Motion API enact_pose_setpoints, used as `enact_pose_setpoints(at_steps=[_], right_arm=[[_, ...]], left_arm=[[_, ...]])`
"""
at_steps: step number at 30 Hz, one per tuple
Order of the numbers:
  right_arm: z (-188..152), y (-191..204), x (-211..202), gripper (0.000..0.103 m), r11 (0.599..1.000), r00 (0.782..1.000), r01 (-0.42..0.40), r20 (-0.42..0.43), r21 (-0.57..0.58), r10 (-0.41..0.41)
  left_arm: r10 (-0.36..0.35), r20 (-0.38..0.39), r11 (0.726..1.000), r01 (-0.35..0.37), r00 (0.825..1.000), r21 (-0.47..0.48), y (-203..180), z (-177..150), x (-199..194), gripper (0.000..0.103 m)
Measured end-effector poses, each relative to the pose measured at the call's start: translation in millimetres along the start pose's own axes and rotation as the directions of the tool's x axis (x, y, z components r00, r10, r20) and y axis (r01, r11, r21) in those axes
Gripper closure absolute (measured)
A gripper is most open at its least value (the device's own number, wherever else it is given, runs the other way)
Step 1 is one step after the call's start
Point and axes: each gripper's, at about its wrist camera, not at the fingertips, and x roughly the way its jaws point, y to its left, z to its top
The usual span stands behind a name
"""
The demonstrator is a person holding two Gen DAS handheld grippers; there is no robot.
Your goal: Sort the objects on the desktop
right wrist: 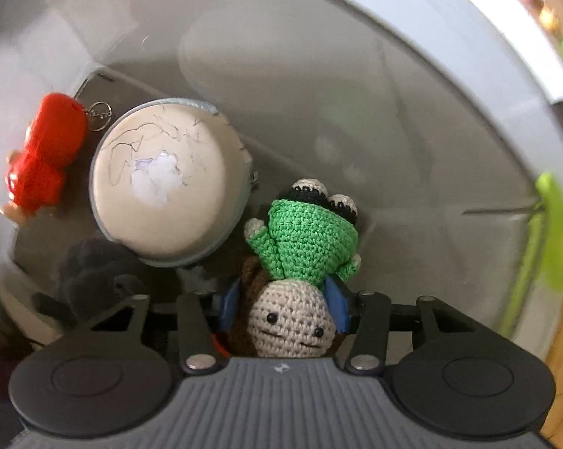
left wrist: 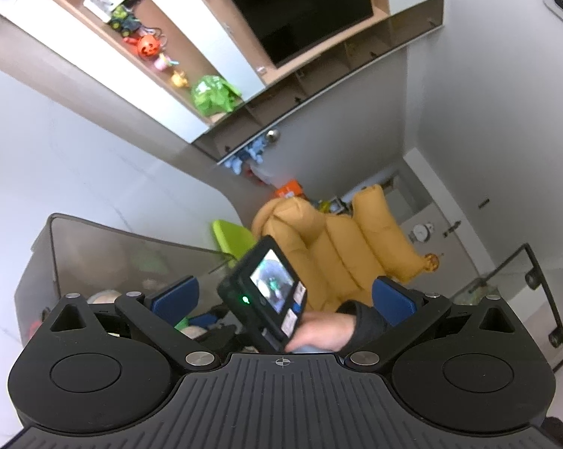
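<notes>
Crocheted doll (right wrist: 300, 280) (green frog suit) hangs head-down in tongs.

One crocheted doll (right wrist: 300, 262) in a green outfit, with two button eyes on its face and two cream-soled black shoes. One round cream-faced pouch (right wrist: 165, 183) with a grey rim. One red toy figure (right wrist: 43, 157) with one metal key ring (right wrist: 101, 115) beside it. One dark translucent bin (right wrist: 393, 131) holding these three. In the left wrist view: one black television (left wrist: 300, 7), one orange pumpkin toy (left wrist: 147, 45), one mustard quilted jacket (left wrist: 341, 247), one lime-green chair (left wrist: 233, 239).
</notes>
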Motion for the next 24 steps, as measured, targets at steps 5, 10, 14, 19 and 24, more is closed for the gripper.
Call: enact_pose_setpoints(at_steps=[5, 10, 14, 19, 24], right_arm=[[-3.3, 0.9, -15.9, 0.045, 0.999, 0.999, 0.028, 0.03, -0.042, -0.027], [-2.1, -13.6, -84.3, 0.04, 0.999, 0.964, -0.043, 0.265, 0.019, 0.036], [10.0, 2.3, -100.9, 0.039, 0.909, 0.867, -0.409, 0.34, 0.073, 0.363], [42.2, 47.8, -57.6, 0.053, 0.872, 0.864, -0.475, 0.251, 0.12, 0.437], [50.4, 75.9, -35.5, 0.051, 0.873, 0.87, -0.474, 0.216, 0.117, 0.444]], left_arm=[[0.009, 0.019, 1.0, -0.009, 1.0, 0.006, 2.9, 4.1, -5.8, 0.0], [0.018, 0.029, 1.0, -0.018, 0.999, -0.01, 6.2, 7.3, -5.3, 0.0], [0.023, 0.013, 1.0, -0.023, 1.0, -0.009, 6.2, 7.1, -0.2, 0.0], [0.018, 0.025, 1.0, -0.018, 1.0, -0.001, 4.8, 7.3, -5.3, 0.0], [0.017, 0.055, 1.0, -0.017, 0.998, -0.012, 7.0, 9.6, -15.4, 0.0]])
